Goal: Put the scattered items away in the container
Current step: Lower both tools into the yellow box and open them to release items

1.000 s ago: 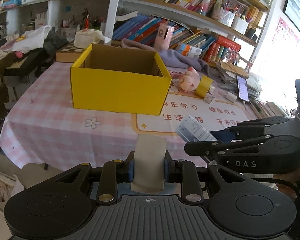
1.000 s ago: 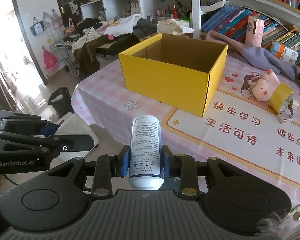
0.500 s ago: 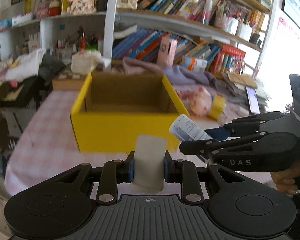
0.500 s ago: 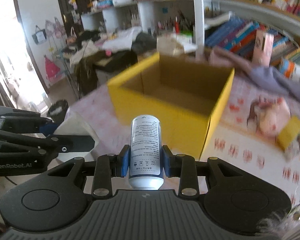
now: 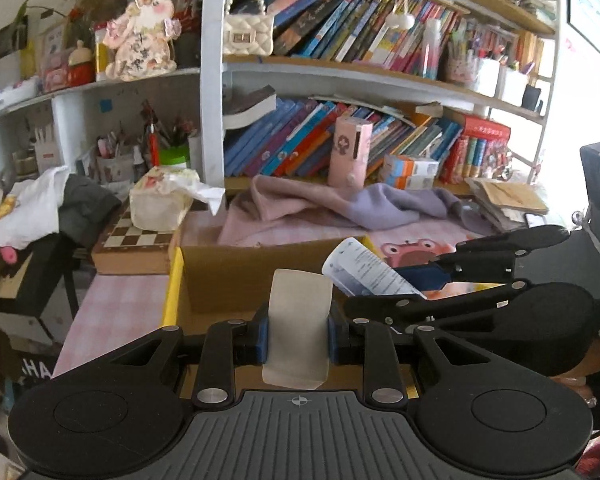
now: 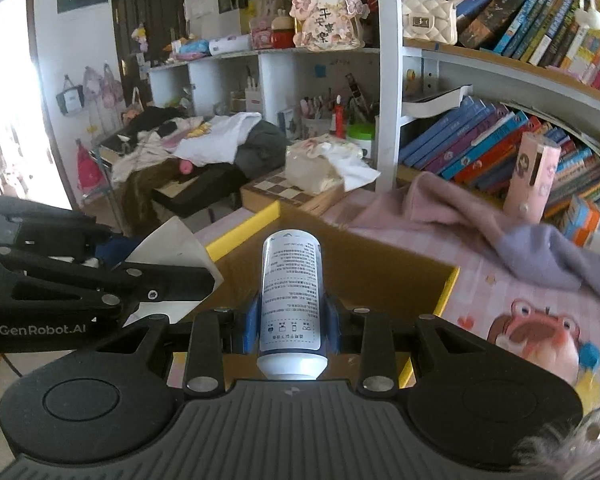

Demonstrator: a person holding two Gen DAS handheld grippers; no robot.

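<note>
both jaws pinch cargo, my left gripper (image 5: 298,334) a pale pouch (image 5: 299,326), my right gripper (image 6: 291,316) a white bottle (image 6: 291,292), poised over the yellow box (image 6: 446,294); i judge releasing into it comes next.

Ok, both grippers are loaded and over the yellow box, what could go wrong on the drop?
1. The left gripper and right gripper sit close side by side over the yellow cardboard box; opening them could knock them together.
2. The white spray can could roll or bounce on landing.
3. The flat translucent white packet is light and may catch the box wall.
</note>
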